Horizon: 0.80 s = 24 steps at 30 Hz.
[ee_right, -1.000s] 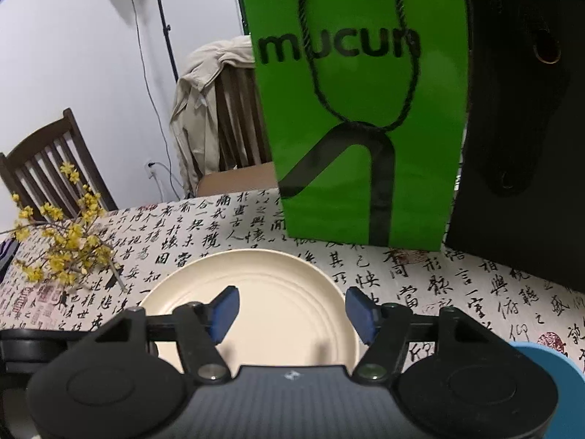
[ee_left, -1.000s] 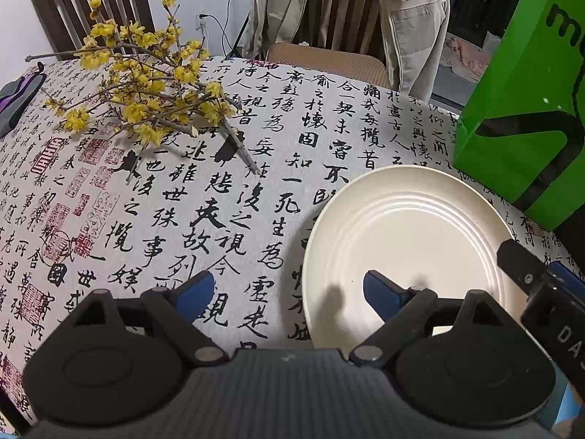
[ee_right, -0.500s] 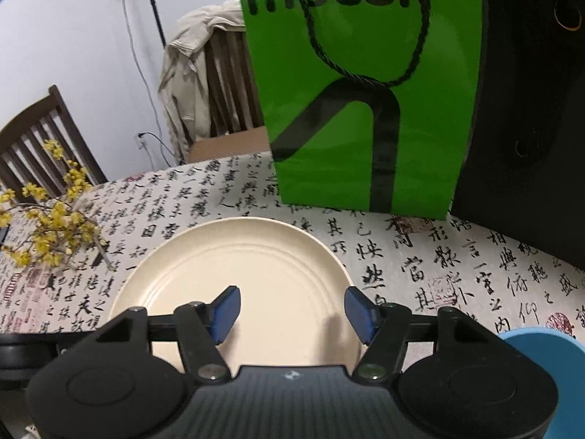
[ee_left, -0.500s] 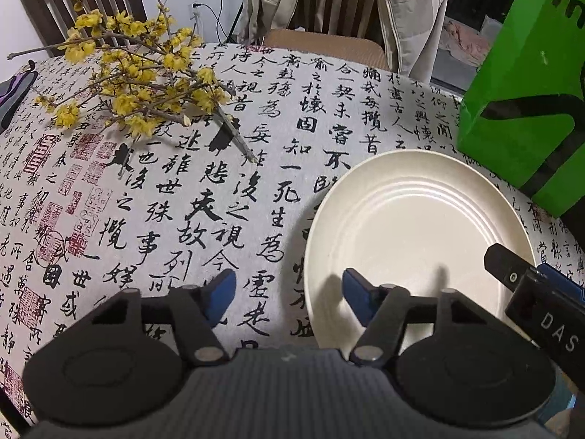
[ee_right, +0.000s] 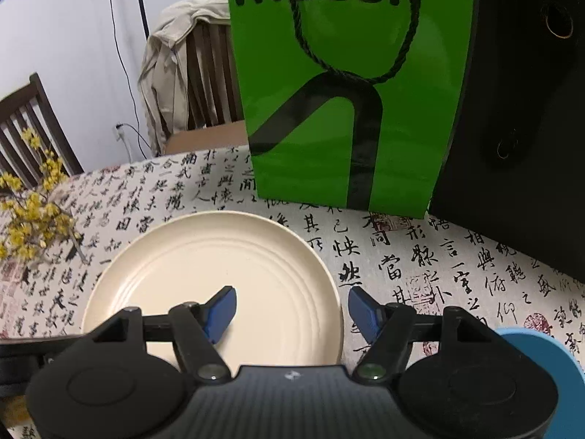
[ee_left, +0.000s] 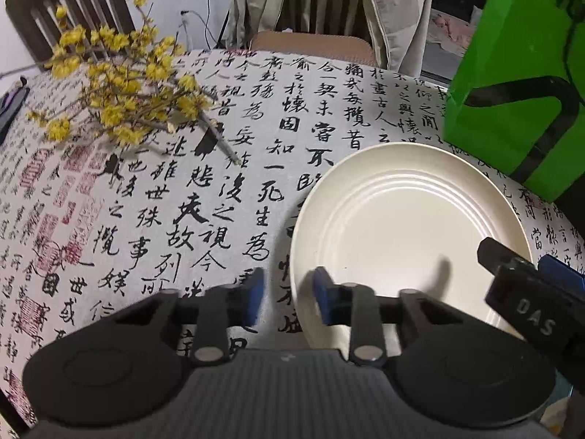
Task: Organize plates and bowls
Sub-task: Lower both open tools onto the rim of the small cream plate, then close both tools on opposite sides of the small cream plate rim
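**Both claws at the cream plate's rim**

While my left claw (ee_left: pixel 287 294) narrows, its jaws closing astride the plate's (ee_left: pixel 402 226) nine o'clock rim without yet pressing it, the plate lies flat, face up, on the calligraphy-covered worktop (ee_left: pixel 164 201). Being round, it has no long axis. My right claw (ee_right: pixel 290 309) stands fairly wide and opening, straddling the three o'clock rim. A green bag (ee_right: pixel 347 91) stands at twelve o'clock.
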Each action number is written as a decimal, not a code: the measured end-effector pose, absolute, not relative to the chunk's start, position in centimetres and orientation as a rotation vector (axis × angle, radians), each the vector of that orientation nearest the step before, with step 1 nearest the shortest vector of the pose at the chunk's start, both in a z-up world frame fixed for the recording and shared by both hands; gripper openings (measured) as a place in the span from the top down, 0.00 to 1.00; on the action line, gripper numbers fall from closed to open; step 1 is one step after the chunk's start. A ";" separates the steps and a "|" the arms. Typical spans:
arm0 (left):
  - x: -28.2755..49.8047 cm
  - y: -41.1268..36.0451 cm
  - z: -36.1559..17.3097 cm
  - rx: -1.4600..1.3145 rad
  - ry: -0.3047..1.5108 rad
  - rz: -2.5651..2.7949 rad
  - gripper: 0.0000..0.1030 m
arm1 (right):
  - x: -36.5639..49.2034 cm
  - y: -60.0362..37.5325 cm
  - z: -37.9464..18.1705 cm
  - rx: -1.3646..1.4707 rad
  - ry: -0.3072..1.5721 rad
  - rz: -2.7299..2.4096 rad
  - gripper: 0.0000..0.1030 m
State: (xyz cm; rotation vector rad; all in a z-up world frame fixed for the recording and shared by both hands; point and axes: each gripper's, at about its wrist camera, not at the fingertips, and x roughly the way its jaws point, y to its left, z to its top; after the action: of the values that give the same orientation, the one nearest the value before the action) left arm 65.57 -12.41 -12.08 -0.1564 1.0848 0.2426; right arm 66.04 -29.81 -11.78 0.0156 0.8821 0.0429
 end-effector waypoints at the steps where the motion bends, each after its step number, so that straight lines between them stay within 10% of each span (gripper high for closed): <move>1: 65.5 -12.5 -12.1 -0.150 1.084 0.246 0.74 | 66.0 -29.8 -11.8 0.010 0.885 0.044 0.35; 24: 65.2 -10.7 -11.6 -0.163 1.068 0.320 0.83 | 65.4 -29.4 -11.8 -0.009 0.883 0.122 0.87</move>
State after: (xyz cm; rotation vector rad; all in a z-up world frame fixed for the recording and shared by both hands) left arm 65.25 -10.75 -11.57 -0.1635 1.0677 0.3199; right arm 65.38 -29.41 -11.80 -0.0091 0.8826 0.1221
